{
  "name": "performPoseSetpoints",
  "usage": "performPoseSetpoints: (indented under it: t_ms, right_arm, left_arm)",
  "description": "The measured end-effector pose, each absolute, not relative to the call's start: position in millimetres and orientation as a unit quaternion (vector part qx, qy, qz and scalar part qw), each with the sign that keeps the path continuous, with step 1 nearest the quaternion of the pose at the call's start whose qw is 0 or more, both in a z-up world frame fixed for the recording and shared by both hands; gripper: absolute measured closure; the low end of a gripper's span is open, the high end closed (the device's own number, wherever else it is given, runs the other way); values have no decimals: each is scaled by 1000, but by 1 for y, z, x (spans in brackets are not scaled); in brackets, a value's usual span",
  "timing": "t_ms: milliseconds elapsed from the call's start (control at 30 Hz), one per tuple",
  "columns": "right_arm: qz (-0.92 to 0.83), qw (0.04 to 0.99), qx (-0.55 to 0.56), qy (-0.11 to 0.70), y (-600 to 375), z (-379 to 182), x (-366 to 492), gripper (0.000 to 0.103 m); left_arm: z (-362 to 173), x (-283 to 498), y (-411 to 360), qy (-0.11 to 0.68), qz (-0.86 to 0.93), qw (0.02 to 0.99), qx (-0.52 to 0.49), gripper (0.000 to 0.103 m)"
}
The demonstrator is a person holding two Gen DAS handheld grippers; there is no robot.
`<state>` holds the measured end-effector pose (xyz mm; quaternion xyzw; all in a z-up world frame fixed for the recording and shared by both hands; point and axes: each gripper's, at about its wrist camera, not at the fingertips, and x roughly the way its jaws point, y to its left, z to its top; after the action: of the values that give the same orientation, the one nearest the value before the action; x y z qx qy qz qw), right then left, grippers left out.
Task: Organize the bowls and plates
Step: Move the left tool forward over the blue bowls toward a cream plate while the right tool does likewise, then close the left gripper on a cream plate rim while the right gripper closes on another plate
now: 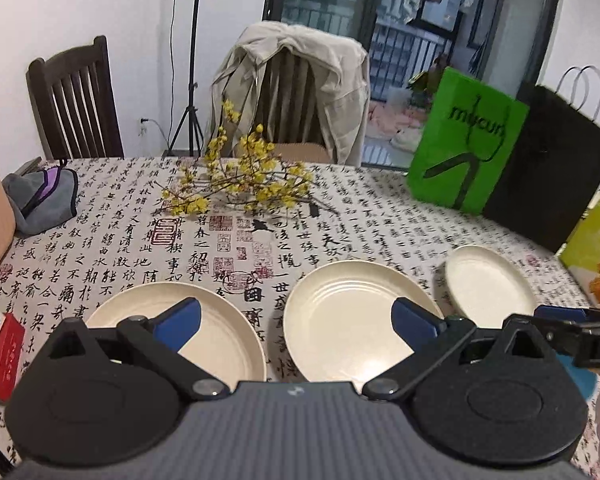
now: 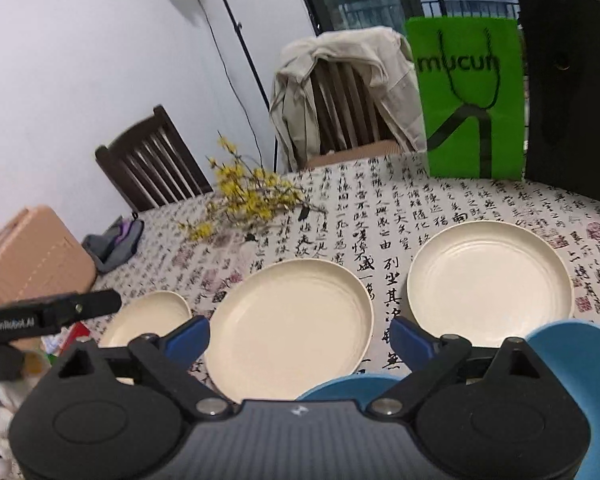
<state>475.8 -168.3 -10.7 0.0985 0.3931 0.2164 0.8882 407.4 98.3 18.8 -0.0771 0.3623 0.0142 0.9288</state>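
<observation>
A calligraphy tablecloth covers the table. Three cream plates lie ahead of both wide-open, empty claws; flowers and bags stand beyond.

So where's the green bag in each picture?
Left wrist view: the green bag stands on the table at the upper right, just left of the black bag.
Right wrist view: the green bag stands at the upper right, beside the same black bag.
Shared landmark: the yellow flower branch lying on the tablecloth.
</observation>
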Motion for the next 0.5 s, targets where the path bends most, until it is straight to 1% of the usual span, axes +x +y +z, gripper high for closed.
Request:
performPoseSetpoints:
  t_ms: [133, 200, 333, 400, 500]
  right_arm:
    - [220, 877, 99, 416, -160, -27, 499, 10]
    - [216, 875, 94, 424, -156, -34, 508, 15]
    - [212, 866, 87, 443, -151, -48, 525, 20]
    - [211, 863, 84, 452, -150, -54, 532, 28]
    - [206, 858, 78, 465, -147, -63, 540, 31]
  left_arm:
    - [4, 435, 100, 382, 24, 921, -75, 0]
    - [-3, 446, 99, 389, 26, 918, -71, 0]
    - [-18, 463, 97, 401, 24, 913, -68, 0]
    - [-25, 470, 95, 406, 22, 911, -66, 0]
    - [-33, 481, 93, 413, 19, 909, -59, 0]
